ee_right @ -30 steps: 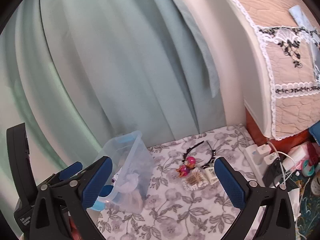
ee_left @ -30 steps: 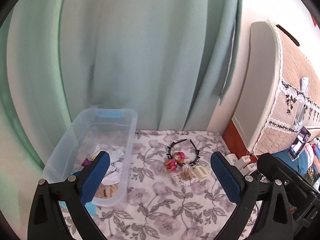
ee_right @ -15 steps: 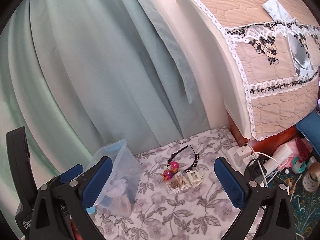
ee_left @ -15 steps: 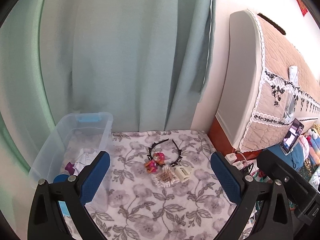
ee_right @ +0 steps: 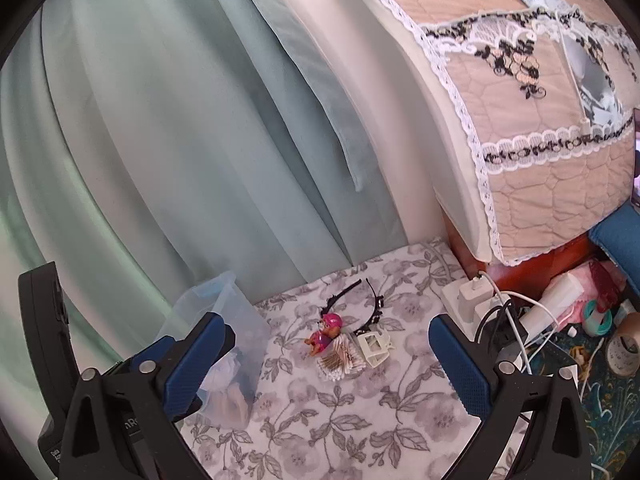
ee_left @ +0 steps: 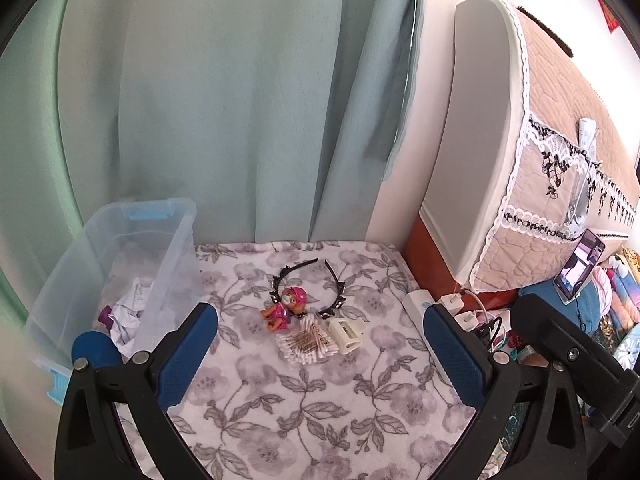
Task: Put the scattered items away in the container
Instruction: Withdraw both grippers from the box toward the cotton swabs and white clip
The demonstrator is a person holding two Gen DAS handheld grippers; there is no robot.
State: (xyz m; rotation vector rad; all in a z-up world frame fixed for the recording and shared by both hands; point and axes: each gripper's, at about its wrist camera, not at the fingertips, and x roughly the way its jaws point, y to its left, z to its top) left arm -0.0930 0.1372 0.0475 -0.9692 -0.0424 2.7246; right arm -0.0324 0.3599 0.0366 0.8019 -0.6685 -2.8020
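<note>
On a floral cloth (ee_left: 304,404) lie a pink toy pup (ee_left: 286,307), a black studded headband (ee_left: 308,284), a packet of cotton swabs (ee_left: 306,343) and a cream hair claw (ee_left: 347,333). A clear plastic bin (ee_left: 160,240) stands at the left with crumpled white items inside. My left gripper (ee_left: 320,356) hangs open above the cloth, short of the small pile. From the right wrist view the same pup (ee_right: 326,332), swabs (ee_right: 340,358), claw (ee_right: 374,346), headband (ee_right: 366,302) and bin (ee_right: 228,320) show, with my right gripper (ee_right: 326,364) open and holding nothing.
A teal curtain (ee_left: 240,100) hangs behind the cloth. A quilted, lace-trimmed cover (ee_right: 540,100) rises at the right. A power strip with chargers and cables (ee_right: 488,300), tape rolls (ee_right: 624,350) and a phone (ee_left: 578,270) crowd the right edge.
Both grippers have pulled back and swung right over the second: the bin slid toward the left edge of each view, and the pile of items looks smaller and more central. Both stayed open.
</note>
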